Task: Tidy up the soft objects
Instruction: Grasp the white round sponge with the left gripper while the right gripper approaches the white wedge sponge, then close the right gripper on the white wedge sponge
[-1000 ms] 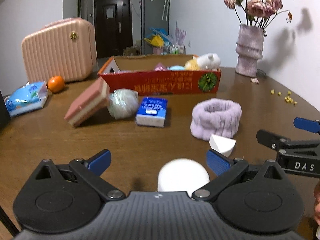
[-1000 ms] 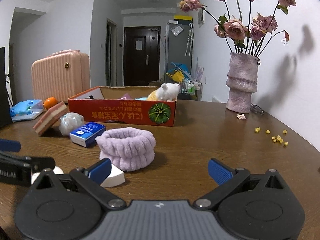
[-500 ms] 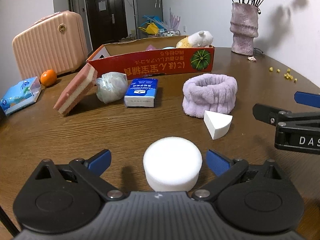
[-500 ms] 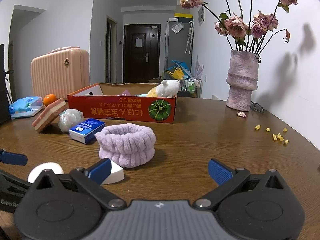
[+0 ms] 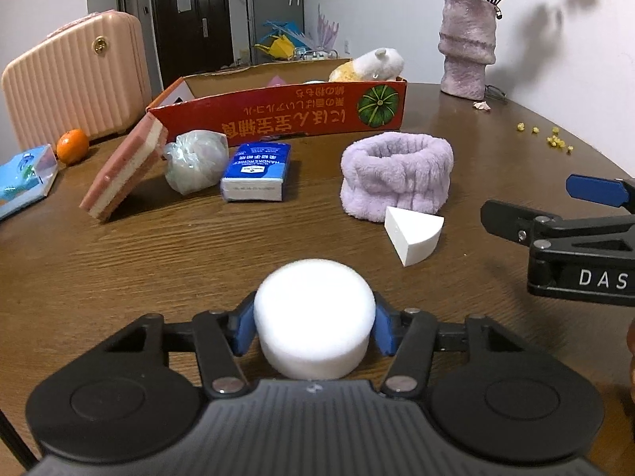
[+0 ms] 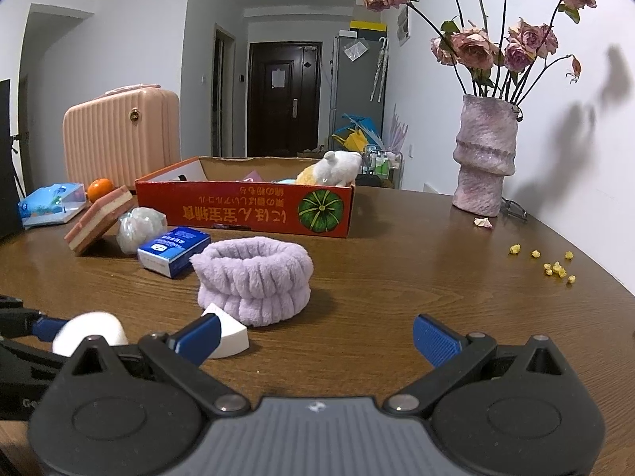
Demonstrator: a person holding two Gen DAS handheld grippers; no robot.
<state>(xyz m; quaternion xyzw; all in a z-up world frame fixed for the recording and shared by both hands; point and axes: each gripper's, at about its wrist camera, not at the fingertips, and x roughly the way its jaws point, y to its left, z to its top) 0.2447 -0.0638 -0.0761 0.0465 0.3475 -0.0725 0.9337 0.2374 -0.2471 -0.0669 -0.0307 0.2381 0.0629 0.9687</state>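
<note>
A white round sponge [image 5: 313, 301] rests on the brown table, and my left gripper [image 5: 313, 327] is closing on it with both blue pads pressed against its sides. The same sponge [image 6: 89, 331] shows low on the left in the right wrist view. My right gripper [image 6: 315, 337] stands open over bare table with nothing in it, to the right of a white wedge sponge [image 5: 412, 234]. Behind the wedge lies a purple fluffy headband [image 5: 397, 170]. Farther back the red cardboard box [image 5: 278, 123] holds a white plush toy [image 5: 377, 63].
In front of the box lie a blue tissue pack [image 5: 256, 170], a wrapped ball [image 5: 196, 164] and a pink layered sponge [image 5: 123, 166]. A pink case [image 5: 75, 91], an orange [image 5: 72, 146] and a wipes pack [image 5: 24, 176] sit left. The vase [image 5: 468, 47] stands back right.
My left gripper sank and tilted towards the round sponge, then its jaws came in from wide apart onto the sponge's sides. The right gripper stayed where it was.
</note>
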